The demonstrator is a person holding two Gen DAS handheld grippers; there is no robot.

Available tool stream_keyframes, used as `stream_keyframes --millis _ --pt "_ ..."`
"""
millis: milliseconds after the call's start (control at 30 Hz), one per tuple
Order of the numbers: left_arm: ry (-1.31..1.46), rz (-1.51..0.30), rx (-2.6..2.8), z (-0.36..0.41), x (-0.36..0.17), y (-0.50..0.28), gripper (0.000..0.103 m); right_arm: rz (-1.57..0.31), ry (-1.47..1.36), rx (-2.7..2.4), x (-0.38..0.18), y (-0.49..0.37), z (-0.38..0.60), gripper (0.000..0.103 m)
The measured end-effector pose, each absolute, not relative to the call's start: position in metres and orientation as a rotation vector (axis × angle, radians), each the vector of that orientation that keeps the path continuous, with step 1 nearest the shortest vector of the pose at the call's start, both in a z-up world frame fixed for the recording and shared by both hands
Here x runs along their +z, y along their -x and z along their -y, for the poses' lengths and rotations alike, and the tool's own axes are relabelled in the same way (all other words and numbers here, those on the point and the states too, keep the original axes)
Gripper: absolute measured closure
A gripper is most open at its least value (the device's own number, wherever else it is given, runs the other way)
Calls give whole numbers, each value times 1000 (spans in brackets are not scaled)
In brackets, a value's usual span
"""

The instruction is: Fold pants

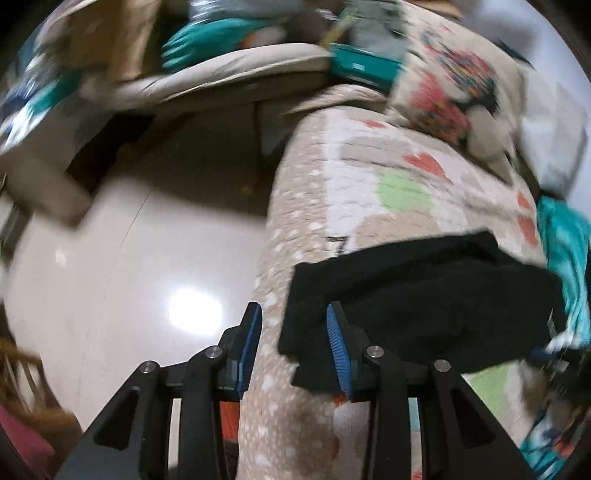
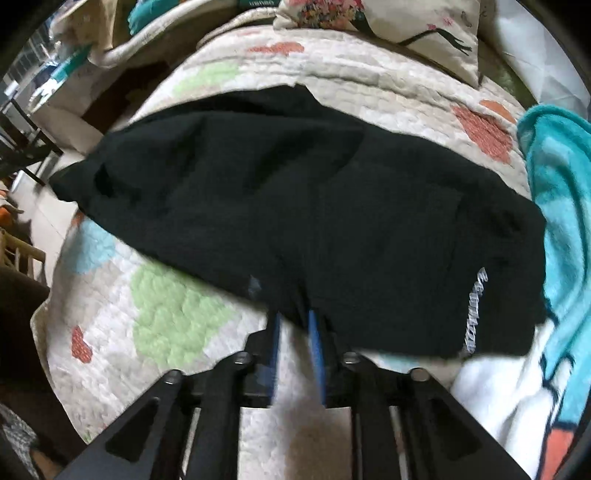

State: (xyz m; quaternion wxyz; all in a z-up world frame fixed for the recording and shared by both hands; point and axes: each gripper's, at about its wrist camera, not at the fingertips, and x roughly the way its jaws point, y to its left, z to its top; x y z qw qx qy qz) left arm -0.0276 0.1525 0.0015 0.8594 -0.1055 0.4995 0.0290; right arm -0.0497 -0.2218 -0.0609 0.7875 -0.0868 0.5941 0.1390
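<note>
The black pants (image 2: 295, 206) lie folded across a patterned quilt (image 2: 177, 310) on a bed, with white lettering near their right end. My right gripper (image 2: 293, 314) has its jaws around the near edge of the pants, partly closed with a gap still showing at the base. In the left wrist view the pants (image 1: 424, 302) lie to the right. My left gripper (image 1: 293, 314) is open at the left end of the pants, over the quilt's edge (image 1: 280, 258), holding nothing.
A teal and white blanket (image 2: 554, 221) lies right of the pants. A floral pillow (image 2: 388, 22) sits at the head of the bed. The glossy floor (image 1: 129, 277) lies left of the bed. Cluttered furniture (image 1: 221, 66) stands beyond.
</note>
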Motion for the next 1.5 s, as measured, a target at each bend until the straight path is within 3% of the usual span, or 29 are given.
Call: stream_keyframes --millis 100,167,500,833,867,967,1000,1033,1067,1100,1133,1400,1500 --pt "352 -1034 134 -178 8 35 66 -1259 184 278 -51 59 225 58" --pt "395 -1038 155 -183 7 30 66 -1227 187 288 -41 65 224 55" --pt "354 -1167 134 -131 -54 -30 66 -1067 149 338 1 50 202 55" --pt "139 -1247 72 -116 -75 -53 58 -1009 195 288 -19 -68 159 55" --pt "127 -1287 43 -113 -82 -55 60 -1022 202 285 -27 -79 153 55" --pt "128 -1295 3 -109 -82 -62 84 -1071 244 237 -49 -103 142 52" --pt "126 -1294 5 -108 -81 -64 87 -1084 248 233 -54 -107 142 52" --pt "131 -1299 3 -108 -82 -67 88 -1108 243 237 -61 -111 141 52" --pt "142 -1307 -2 -109 -82 -71 89 -1134 230 235 -67 -115 141 70" --pt "155 -1309 -6 -110 -81 -76 89 -1132 225 224 -67 -116 142 95" --pt "179 -1303 -11 -112 -79 -80 89 -1125 210 231 -66 -117 144 99" --pt "227 -1260 14 -108 -73 -105 90 -1061 167 136 -43 -143 157 100" --pt "290 -1268 14 -114 -76 -106 85 -1069 155 68 -47 -158 164 99"
